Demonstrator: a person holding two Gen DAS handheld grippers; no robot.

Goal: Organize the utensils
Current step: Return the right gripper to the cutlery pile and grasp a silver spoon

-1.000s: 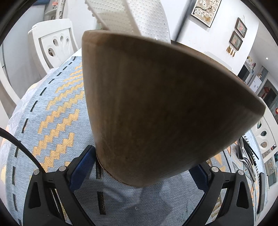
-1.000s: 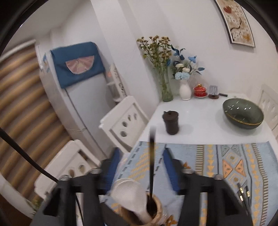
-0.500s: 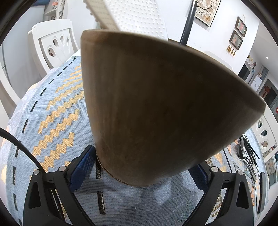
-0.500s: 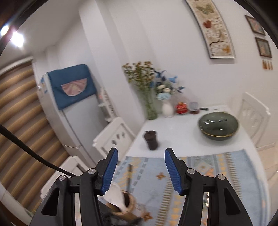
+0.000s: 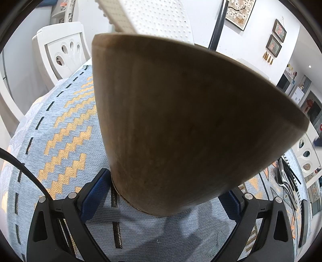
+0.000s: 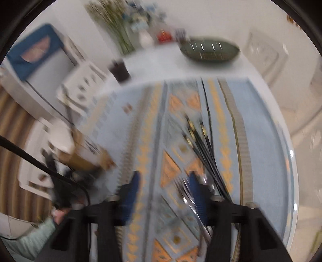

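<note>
Honestly, my left gripper pinched the wooden holder; right gripper, empty & closing, swung fast toward chopsticks at 1 o'clock. Risk: scattering them.

One wooden holder on one patterned mat, with one white spatula and one dark handle standing in it. One pile of loose utensils, too blurred to count. One green bowl. One dark cup. Two grippers, left and right.
</note>
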